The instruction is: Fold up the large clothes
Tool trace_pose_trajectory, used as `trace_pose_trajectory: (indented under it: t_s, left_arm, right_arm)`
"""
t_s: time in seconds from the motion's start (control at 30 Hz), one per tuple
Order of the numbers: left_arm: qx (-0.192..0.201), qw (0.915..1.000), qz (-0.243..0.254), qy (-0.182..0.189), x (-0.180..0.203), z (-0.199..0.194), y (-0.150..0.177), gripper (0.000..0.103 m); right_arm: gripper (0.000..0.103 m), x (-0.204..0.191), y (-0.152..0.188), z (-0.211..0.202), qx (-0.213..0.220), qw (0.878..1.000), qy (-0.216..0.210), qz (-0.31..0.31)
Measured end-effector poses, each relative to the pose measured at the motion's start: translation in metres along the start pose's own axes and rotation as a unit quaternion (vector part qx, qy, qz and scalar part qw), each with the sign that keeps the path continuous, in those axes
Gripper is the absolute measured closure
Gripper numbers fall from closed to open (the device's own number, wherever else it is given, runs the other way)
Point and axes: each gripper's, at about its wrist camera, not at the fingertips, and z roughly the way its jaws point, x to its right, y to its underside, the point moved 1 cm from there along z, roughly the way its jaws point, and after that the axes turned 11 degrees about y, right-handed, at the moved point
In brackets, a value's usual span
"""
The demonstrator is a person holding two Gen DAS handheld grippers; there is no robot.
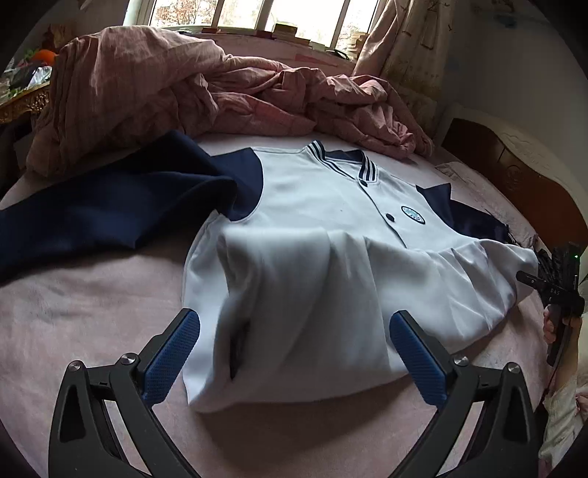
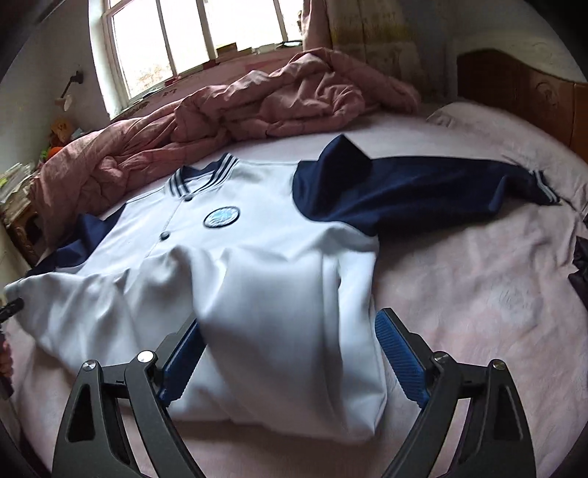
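Left wrist view: the left gripper [image 1: 294, 353] stands wide, holding nothing; the jacket [image 1: 330, 206] fills frame centre on the bed [image 1: 73, 301]. Smooth the folded hem flat.

Right wrist view: the right gripper [image 2: 290, 360] stands wide, empty. Next, fold the navy sleeve [image 2: 422, 184], upper right, inward.

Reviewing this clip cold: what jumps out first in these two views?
The white jacket with navy sleeves lies spread face up mid-bed, its lower hem folded up over the body. Both the left gripper and the right gripper stand open over the near edge, gripping nothing. Behind it, a crumpled pink quilt is heaped below the window.
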Motion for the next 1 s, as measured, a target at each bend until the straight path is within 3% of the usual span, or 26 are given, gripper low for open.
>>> trace_pose_trajectory:
  t_s: [0.03, 0.1, 0.13, 0.17, 0.2, 0.23, 0.33, 0.4, 0.5, 0.57, 0.6, 0.67, 0.7, 0.73, 0.77, 0.8, 0.83, 0.9, 1.0]
  left_arm:
    - [0.002, 1.0000, 0.004, -0.004, 0.001, 0.000, 0.003, 0.006]
    - [0.009, 0.9997, 0.020, -0.014, 0.002, 0.003, 0.006, 0.040]
    - [0.010, 0.9995, 0.027, -0.014, 0.002, 0.007, 0.006, 0.064]
    - [0.015, 0.9992, 0.033, -0.018, 0.002, 0.009, 0.005, 0.072]
    - [0.021, 0.9989, 0.037, -0.020, 0.000, 0.011, 0.003, 0.078]
    - [0.028, 0.9986, 0.039, -0.021, 0.000, 0.011, -0.001, 0.088]
    - [0.078, 0.9965, 0.022, -0.020, -0.002, -0.002, -0.014, 0.089]
    - [0.087, 0.9961, -0.004, -0.014, -0.009, -0.005, -0.025, 0.089]
    - [0.082, 0.9956, -0.030, -0.036, -0.025, 0.007, -0.032, 0.089]
    - [0.051, 0.9968, -0.042, -0.045, -0.035, 0.027, -0.033, 0.086]
    - [0.026, 0.9968, -0.045, -0.061, -0.040, 0.038, -0.032, 0.084]
    - [0.022, 0.9953, -0.042, -0.085, -0.043, 0.046, -0.029, 0.075]
    - [0.024, 0.9956, -0.031, -0.085, -0.039, 0.045, -0.027, 0.075]
    - [0.026, 0.9958, -0.014, -0.086, -0.033, 0.040, -0.027, 0.069]
    - [0.031, 0.9956, 0.002, -0.089, -0.026, 0.034, -0.026, 0.048]
    - [0.042, 0.9944, 0.013, -0.096, -0.020, 0.026, -0.024, 0.033]
    - [0.057, 0.9930, 0.018, -0.102, -0.015, 0.016, -0.021, 0.009]
    - [0.071, 0.9935, 0.009, -0.089, -0.008, 0.002, -0.014, 0.004]
    - [0.047, 0.9947, -0.041, -0.081, -0.017, 0.000, -0.009, 0.004]
  right_arm:
    - [0.011, -0.003, 0.002, 0.000, -0.013, 1.000, 0.010, -0.021]
    - [0.012, -0.004, 0.007, -0.002, -0.007, 0.999, 0.013, -0.037]
    - [0.023, -0.003, 0.007, 0.000, -0.005, 0.999, 0.012, -0.035]
    - [0.038, -0.002, 0.005, 0.001, 0.001, 1.000, 0.007, -0.029]
    - [0.081, 0.000, 0.002, 0.004, 0.011, 1.000, -0.009, -0.022]
    - [0.097, 0.003, -0.003, 0.006, 0.020, 1.000, -0.017, -0.013]
    - [0.097, 0.012, -0.018, -0.005, 0.085, 0.996, -0.001, 0.022]
    - [0.097, 0.016, -0.033, -0.008, 0.104, 0.994, -0.004, 0.042]
    - [0.096, 0.016, -0.048, 0.026, 0.052, 0.998, 0.008, 0.040]
    - [0.087, 0.020, -0.045, 0.055, 0.016, 0.998, 0.021, 0.049]
    - [0.076, 0.023, -0.041, 0.067, -0.003, 0.998, 0.032, 0.053]
    - [0.061, 0.029, -0.036, 0.073, -0.013, 0.997, 0.057, 0.052]
    - [0.047, 0.033, -0.034, 0.068, -0.006, 0.996, 0.064, 0.057]
    - [0.039, 0.037, -0.033, 0.060, 0.003, 0.996, 0.068, 0.062]
    - [0.037, 0.042, -0.030, 0.051, 0.014, 0.996, 0.063, 0.066]
    - [0.032, 0.047, -0.028, 0.042, 0.021, 0.996, 0.053, 0.071]
    - [0.025, 0.053, -0.026, 0.037, 0.026, 0.996, 0.041, 0.079]
    - [0.021, 0.062, -0.021, 0.031, 0.030, 0.995, 0.023, 0.097]
    - [0.023, 0.068, -0.022, 0.039, 0.024, 0.993, -0.011, 0.111]
